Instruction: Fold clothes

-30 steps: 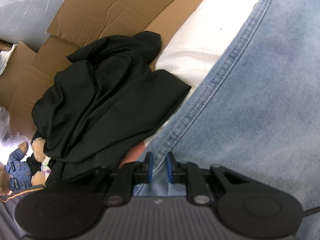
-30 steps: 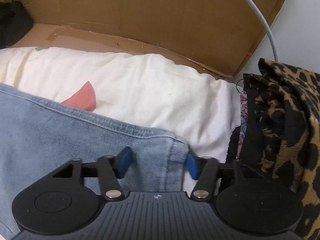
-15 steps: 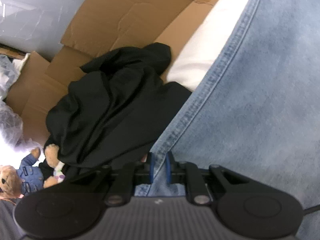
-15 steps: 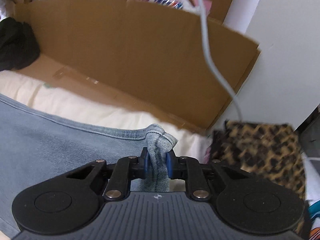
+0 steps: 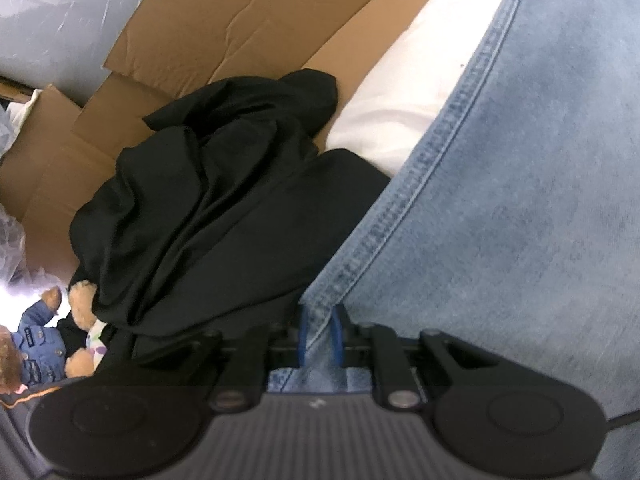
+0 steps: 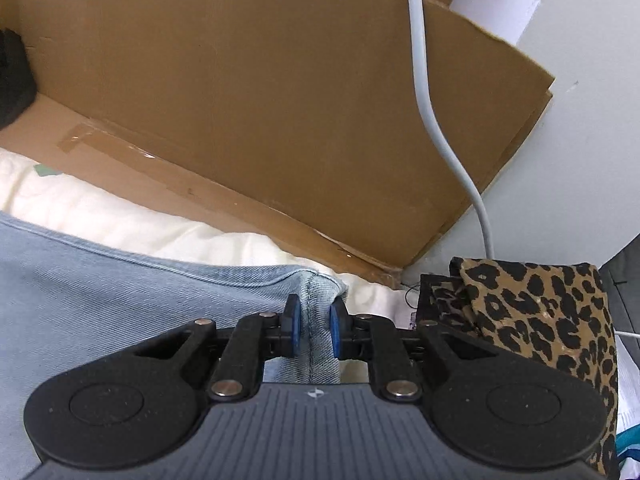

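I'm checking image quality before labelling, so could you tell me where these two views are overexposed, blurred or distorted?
Left wrist view: blown-out white glare at the left edge beside the teddy bear; the jeans and black garment are sharp. Right wrist view: evenly lit, no motion blur; fisheye bows the cardboard wall and darkens the corners.
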Available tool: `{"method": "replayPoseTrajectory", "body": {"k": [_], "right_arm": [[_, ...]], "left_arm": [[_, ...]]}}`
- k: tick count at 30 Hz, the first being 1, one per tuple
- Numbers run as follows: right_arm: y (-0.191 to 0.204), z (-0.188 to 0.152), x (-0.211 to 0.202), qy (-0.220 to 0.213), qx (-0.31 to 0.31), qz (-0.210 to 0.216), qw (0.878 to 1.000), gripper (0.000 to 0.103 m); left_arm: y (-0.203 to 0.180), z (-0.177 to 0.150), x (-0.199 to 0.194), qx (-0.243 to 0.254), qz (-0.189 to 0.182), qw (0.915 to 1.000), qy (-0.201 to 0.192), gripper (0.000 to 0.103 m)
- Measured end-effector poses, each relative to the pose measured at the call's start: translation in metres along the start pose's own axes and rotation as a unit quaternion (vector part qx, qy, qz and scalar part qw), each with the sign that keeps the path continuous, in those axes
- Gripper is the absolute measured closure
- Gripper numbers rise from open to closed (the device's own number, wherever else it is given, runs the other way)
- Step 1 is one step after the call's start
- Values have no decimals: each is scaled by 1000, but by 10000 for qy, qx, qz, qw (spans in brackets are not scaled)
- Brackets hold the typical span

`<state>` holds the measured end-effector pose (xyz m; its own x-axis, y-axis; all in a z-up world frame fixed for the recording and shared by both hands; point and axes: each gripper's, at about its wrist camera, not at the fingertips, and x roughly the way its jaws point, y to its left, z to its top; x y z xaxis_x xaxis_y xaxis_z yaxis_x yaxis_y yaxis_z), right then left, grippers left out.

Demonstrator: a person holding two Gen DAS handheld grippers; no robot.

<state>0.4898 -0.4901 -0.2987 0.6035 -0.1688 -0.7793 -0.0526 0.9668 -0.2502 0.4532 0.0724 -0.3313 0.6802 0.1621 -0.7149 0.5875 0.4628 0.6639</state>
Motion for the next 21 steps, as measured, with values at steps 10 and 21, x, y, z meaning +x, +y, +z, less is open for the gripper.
{"method": "replayPoseTrajectory", "body": {"k": [10,21], "right_arm": [[6,6,20,75,107,-271,9995,89],[5,10,22,27,-165,-239,9996,89]], "left_arm": [[15,-15,-20,-212,111,9997,72,84],[44,-94,-45,-696,532,9939,676,77]]}}
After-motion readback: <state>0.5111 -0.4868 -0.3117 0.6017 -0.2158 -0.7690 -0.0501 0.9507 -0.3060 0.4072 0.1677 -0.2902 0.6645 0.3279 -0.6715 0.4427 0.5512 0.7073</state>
